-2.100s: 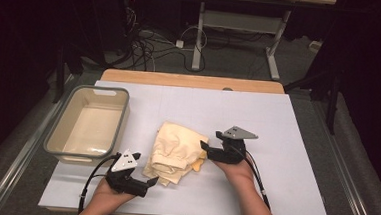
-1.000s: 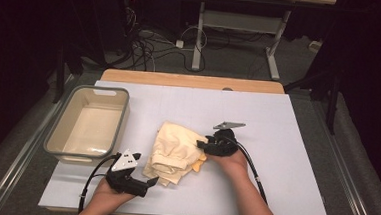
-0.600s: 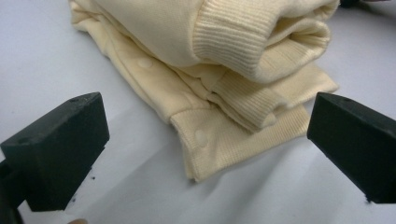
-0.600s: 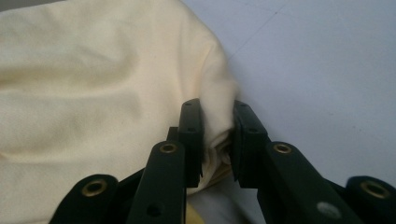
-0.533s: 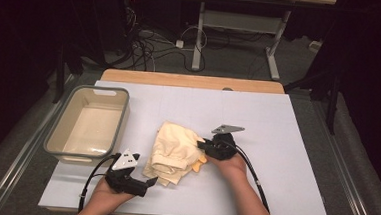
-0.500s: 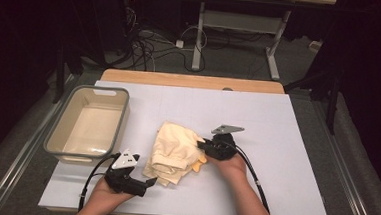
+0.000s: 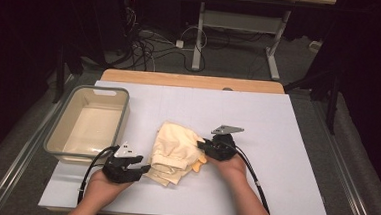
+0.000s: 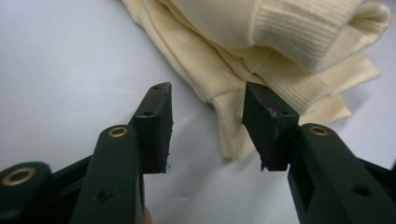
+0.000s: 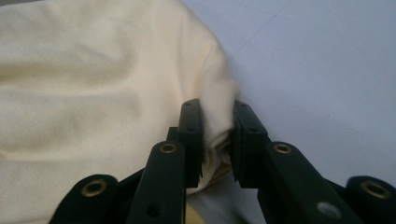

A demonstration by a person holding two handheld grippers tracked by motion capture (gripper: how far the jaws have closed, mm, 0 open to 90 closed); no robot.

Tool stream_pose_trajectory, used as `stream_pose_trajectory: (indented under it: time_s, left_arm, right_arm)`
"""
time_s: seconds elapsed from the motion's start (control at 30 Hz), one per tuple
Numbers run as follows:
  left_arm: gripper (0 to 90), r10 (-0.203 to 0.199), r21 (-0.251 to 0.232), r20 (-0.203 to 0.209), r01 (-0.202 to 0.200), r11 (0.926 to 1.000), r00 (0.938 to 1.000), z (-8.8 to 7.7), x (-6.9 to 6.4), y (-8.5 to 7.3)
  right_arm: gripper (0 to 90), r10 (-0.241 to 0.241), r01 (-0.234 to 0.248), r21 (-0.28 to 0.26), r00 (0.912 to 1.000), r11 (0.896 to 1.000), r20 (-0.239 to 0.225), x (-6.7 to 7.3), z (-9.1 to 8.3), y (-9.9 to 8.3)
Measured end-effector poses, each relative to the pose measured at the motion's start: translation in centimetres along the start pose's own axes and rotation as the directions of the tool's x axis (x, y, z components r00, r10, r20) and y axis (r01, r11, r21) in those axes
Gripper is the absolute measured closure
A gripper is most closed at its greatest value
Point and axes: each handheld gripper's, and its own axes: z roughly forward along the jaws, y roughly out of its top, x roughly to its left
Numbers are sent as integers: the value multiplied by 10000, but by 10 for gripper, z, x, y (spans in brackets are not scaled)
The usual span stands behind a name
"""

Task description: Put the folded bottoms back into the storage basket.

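Note:
A crumpled cream garment [image 7: 173,147] with ribbed cuffs lies mid-table. My right gripper [image 7: 202,146] is at its right edge, shut on a fold of the cloth [image 9: 93,93], which bulges between the pads [image 9: 192,135]. My left gripper [image 7: 144,169] sits low at the garment's near-left corner. Its jaws have just been closing, and a ribbed cuff corner [image 8: 229,126] lies between them. The left gripper [image 8: 208,130] still shows a gap beside the cloth, so the pads are not pressing on it.
A beige plastic tub [image 7: 123,114] stands at the left of the white table top [image 7: 287,138], close to my left hand. A wooden board [image 7: 190,80] runs along the far edge. Cables and a desk frame lie on the floor beyond.
The right gripper moved left onto the garment's edge, tilted, and closed on the cloth. The left hand has barely shifted.

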Motion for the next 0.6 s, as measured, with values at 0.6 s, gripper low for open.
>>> stream_pose_trajectory:
  time_s: [0.6]
  left_arm:
    - [507,46,1649,201,-79,9863,9998,11,0,18]
  right_arm:
    - [784,-137,137,-19,9999,9999,104,1,0,0]
